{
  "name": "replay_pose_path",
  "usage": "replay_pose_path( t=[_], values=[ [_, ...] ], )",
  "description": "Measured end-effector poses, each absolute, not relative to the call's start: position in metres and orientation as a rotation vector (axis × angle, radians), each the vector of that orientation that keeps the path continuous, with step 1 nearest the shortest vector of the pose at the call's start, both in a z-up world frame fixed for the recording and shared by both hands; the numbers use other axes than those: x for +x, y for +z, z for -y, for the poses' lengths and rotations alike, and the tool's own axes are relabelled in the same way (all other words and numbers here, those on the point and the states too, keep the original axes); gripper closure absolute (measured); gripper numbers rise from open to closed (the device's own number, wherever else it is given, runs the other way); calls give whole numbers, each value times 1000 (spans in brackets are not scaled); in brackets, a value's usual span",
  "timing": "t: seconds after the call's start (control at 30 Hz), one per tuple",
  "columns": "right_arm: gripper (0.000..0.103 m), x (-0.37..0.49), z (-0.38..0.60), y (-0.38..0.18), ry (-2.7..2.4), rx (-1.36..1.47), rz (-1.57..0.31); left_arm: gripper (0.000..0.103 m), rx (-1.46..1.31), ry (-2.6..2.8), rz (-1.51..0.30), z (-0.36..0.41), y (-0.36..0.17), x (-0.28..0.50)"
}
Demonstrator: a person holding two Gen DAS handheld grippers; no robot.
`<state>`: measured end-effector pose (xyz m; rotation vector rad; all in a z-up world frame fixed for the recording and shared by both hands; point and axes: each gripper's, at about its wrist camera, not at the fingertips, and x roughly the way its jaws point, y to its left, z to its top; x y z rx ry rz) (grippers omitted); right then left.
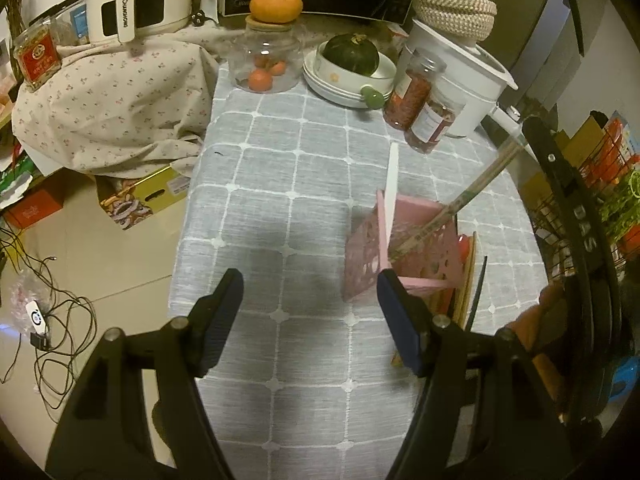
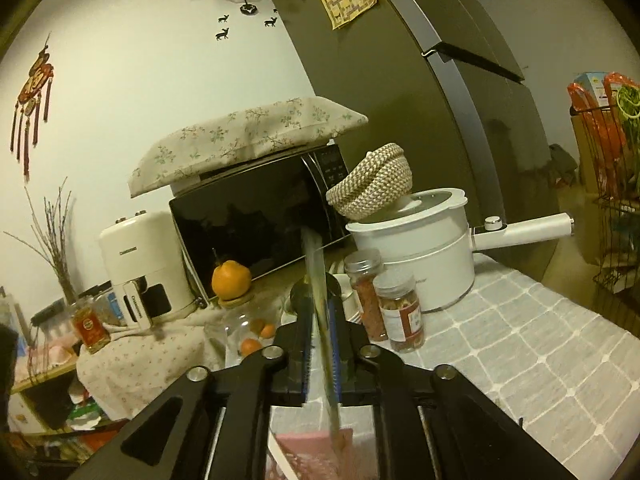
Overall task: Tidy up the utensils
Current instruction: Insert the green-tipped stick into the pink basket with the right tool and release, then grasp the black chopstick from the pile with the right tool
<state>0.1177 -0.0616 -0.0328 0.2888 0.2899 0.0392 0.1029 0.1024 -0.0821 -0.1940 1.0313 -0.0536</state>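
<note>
A pink perforated utensil holder (image 1: 404, 248) stands on the grey checked tablecloth (image 1: 288, 184). A white utensil (image 1: 390, 196) leans in it. My right gripper (image 2: 320, 320) is shut on a pair of chopsticks (image 2: 320, 304); in the left wrist view the chopsticks (image 1: 452, 208) slant down into the holder, with the right gripper's arm (image 1: 568, 184) above. The holder's rim (image 2: 312, 440) shows below the right fingers. More utensils (image 1: 470, 280) lie flat just right of the holder. My left gripper (image 1: 310, 292) is open and empty, its right finger (image 1: 394, 300) beside the holder's near corner.
At the table's back stand a glass jar with an orange on its lid (image 1: 272, 56), stacked bowls with a green squash (image 1: 350, 68), two spice jars (image 1: 420, 100), a white pot (image 1: 456, 80), a microwave (image 2: 256, 220). A wire rack (image 1: 592, 184) stands right. Floor with cables (image 1: 52, 312) lies left.
</note>
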Motion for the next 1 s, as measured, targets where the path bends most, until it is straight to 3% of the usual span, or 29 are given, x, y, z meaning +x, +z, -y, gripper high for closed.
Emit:
replay_pose_path(
  t=[0.27,0.33,0.53,0.8,1.0],
  values=[
    [56,108,73,5,104,213,-301,26,-232,-79,-1014,-102,-79,100],
    [43,108,77,17,133,187,-318,24,-245,-78,-1006,-103,-78,98],
    [25,96,100,40,173,130,-388,17,-307,-54,-975,-106,-78,94],
    [14,89,133,29,158,55,-567,15,-236,-54,-961,-91,-81,89],
    [13,94,148,-16,136,9,-772,15,-210,-92,-995,-80,-91,89]
  ],
)
